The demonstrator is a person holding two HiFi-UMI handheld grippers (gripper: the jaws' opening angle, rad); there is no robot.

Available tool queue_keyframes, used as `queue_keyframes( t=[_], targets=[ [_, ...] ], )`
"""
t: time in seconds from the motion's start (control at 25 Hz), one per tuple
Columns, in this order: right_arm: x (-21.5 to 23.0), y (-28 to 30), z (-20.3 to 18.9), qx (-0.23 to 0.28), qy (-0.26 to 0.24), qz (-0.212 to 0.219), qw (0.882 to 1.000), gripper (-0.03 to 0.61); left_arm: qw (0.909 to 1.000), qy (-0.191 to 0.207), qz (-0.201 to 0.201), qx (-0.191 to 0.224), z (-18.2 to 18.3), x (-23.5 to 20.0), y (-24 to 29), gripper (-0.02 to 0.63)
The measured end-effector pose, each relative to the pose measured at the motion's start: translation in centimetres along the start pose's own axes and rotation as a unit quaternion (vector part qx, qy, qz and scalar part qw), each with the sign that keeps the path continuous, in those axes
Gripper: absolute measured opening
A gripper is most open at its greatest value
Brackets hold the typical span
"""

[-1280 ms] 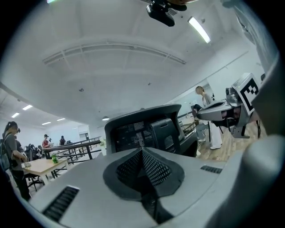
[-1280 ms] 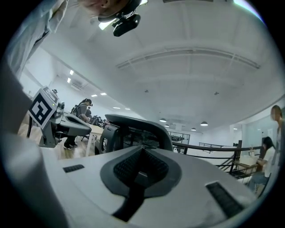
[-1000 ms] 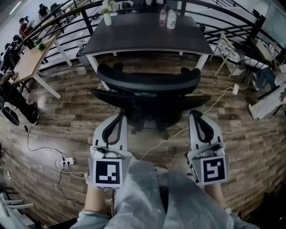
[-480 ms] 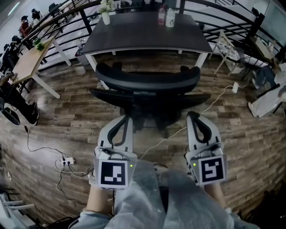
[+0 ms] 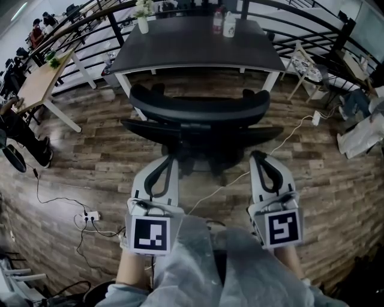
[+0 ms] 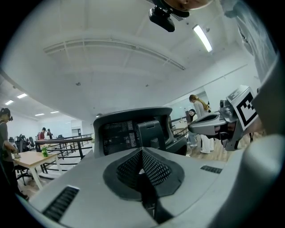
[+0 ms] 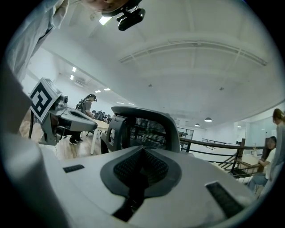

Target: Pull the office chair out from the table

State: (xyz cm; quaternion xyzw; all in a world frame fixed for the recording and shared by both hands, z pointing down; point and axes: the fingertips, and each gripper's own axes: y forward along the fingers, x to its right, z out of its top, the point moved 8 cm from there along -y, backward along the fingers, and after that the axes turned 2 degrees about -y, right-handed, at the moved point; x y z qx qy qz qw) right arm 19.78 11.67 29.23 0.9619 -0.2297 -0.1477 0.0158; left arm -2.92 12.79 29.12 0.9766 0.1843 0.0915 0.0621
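The black office chair (image 5: 200, 114) stands on the wood floor just in front of the dark table (image 5: 180, 51), its mesh back toward me. Both grippers hover behind it without touching it. My left gripper (image 5: 166, 162) is shut and empty, aimed at the chair's left side. To its right, my right gripper (image 5: 260, 157) is also shut and empty, near the right armrest. The left gripper view has its closed jaws (image 6: 142, 153) in front of the chair back (image 6: 131, 129). In the right gripper view the closed jaws (image 7: 142, 151) face the chair back (image 7: 144, 129).
Two bottles (image 5: 224, 24) and a potted plant (image 5: 143, 15) stand on the table. A white cable (image 5: 288, 138) and a power strip (image 5: 90, 216) with wires lie on the floor. A wooden desk (image 5: 42, 78) and seated people are at the left, railings behind.
My left gripper has drifted slightly to the right. The chair and the right gripper stay where they were.
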Motion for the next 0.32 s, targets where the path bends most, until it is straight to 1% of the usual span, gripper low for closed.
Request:
queue_keyframes(
  t=[0.32],
  targets=[
    [-0.35, 0.16, -0.25, -0.006, -0.002, 0.006, 1.0, 0.003, 1.0, -0.006, -0.002, 0.003, 0.0, 0.01, -0.07, 0.006]
  ],
)
